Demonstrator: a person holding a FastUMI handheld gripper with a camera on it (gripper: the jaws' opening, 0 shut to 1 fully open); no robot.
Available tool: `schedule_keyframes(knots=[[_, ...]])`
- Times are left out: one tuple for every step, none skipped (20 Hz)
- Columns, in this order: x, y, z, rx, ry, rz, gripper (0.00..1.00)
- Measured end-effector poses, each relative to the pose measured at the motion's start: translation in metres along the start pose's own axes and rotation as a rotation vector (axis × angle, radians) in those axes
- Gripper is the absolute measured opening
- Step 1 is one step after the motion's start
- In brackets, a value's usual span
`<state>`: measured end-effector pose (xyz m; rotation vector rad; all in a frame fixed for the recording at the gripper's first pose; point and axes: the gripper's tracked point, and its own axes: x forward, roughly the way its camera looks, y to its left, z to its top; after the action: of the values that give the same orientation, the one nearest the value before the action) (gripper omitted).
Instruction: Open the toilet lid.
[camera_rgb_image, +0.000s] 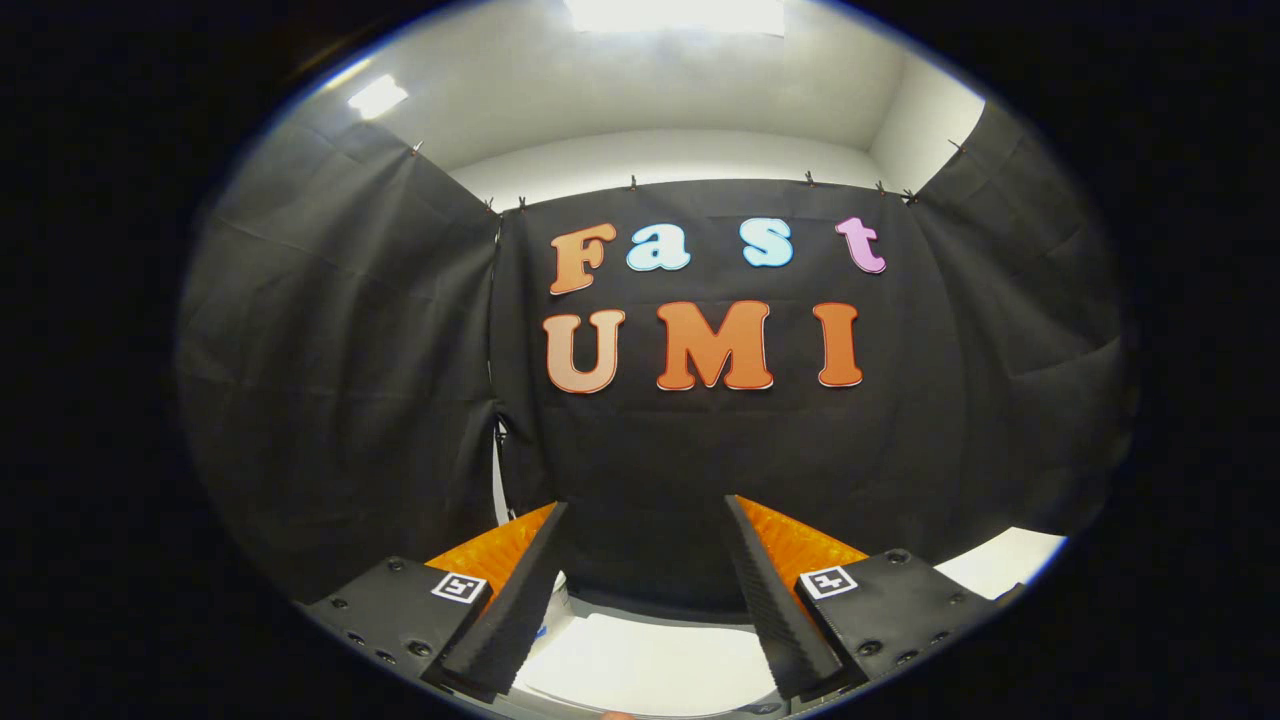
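While the gripper (645, 520) hangs with fingers spread and empty, facing the booth's cloth wall (700, 450), a white surface (650, 660) between and below them, seemingly the toilet, remains untouched, so opening the lid looks wholly undone.

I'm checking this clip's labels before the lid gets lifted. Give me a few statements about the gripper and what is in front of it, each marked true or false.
1. The gripper is open, with a wide gap between its fingers. True.
2. The fingers are clamped on the toilet lid. False: they hold nothing; a white surface, likely the toilet, lies below and between them, untouched.
3. Black cloth hangs straight ahead, beyond the fingers. True.
4. The gripper is aimed down at the floor. False: it looks forward at the cloth, with the white ceiling above it.
5. Clips hold the cloth's top edge. True.
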<state>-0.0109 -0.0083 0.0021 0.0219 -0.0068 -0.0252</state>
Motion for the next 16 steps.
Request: schedule_keyframes(knots=[[0.000, 0.000, 0.000, 0.000, 0.001, -0.002, 0.98], [-0.001, -0.001, -0.002, 0.000, 0.004, -0.003, 0.98], [-0.002, -0.002, -0.001, 0.000, 0.005, -0.004, 0.98], [-0.002, -0.002, -0.003, 0.002, 0.006, -0.003, 0.98], [-0.002, -0.001, -0.002, 0.006, 0.005, -0.001, 0.98], [-0.002, 0.000, -0.003, 0.011, 0.005, 0.001, 0.98], [-0.003, -0.001, -0.003, 0.015, 0.005, 0.003, 0.98], [-0.003, -0.001, -0.004, 0.017, 0.005, 0.003, 0.98], [-0.002, -0.002, -0.003, 0.017, 0.006, 0.003, 0.98], [-0.002, -0.002, -0.004, 0.018, 0.005, 0.004, 0.98], [-0.003, -0.002, -0.004, 0.020, 0.003, 0.005, 0.98], [-0.004, -0.003, -0.005, 0.026, 0.002, 0.006, 0.98], [-0.004, -0.004, -0.008, 0.035, 0.002, 0.007, 0.98], [-0.003, -0.005, -0.012, 0.046, 0.004, 0.006, 0.98], [-0.003, -0.007, -0.015, 0.057, 0.006, 0.005, 0.98], [-0.004, -0.010, -0.020, 0.066, 0.007, 0.003, 0.98]])
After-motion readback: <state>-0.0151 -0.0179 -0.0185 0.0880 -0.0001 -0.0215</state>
